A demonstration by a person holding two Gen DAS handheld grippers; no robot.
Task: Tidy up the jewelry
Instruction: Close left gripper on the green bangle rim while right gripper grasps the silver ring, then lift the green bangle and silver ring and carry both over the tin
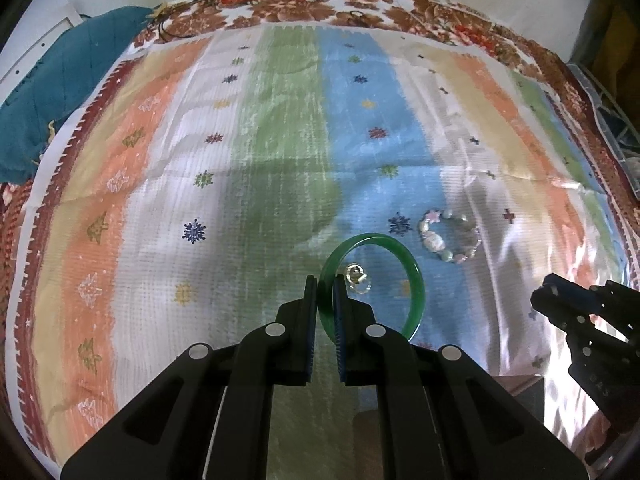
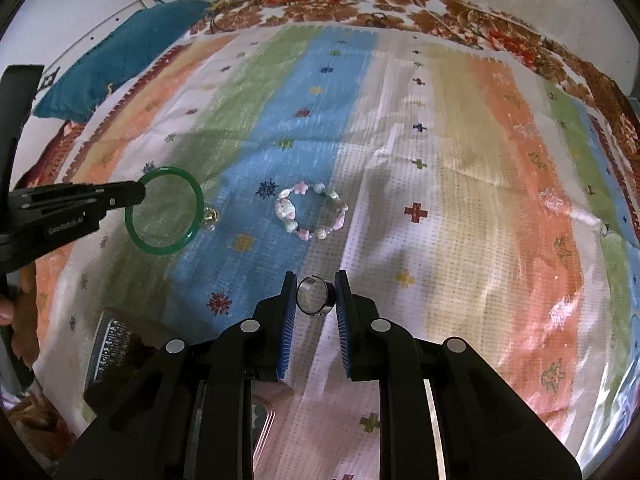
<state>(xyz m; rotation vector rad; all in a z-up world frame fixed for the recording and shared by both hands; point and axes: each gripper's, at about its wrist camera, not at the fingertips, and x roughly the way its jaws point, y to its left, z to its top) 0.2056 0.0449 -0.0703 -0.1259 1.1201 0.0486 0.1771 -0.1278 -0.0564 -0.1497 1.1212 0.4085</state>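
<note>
Both claws over a striped, star-printed cloth (image 1: 280, 140). Left gripper (image 1: 325, 280): jaws nearly shut, pinching the rim of a green bangle (image 1: 414, 276), which hangs free ahead of and to the right of the fingertips. Seen through the bangle's hoop, a small gold-toned earring or charm (image 1: 357, 274) lies on the cloth just beyond the left claw (type unclear). Right gripper (image 2: 316, 276): jaws a narrow way apart, blue pads pressed on either side of 1 dark band ring (image 2: 314, 295), held clear of the cloth. A beaded bracelet (image 2: 310, 212), pastel and flower-shaped beads, lies flat on the blue stripe ahead of the right claw, between the 2 grippers. A dark box with a glittery face (image 2: 114, 344) sits low to the left of the right claw.
</note>
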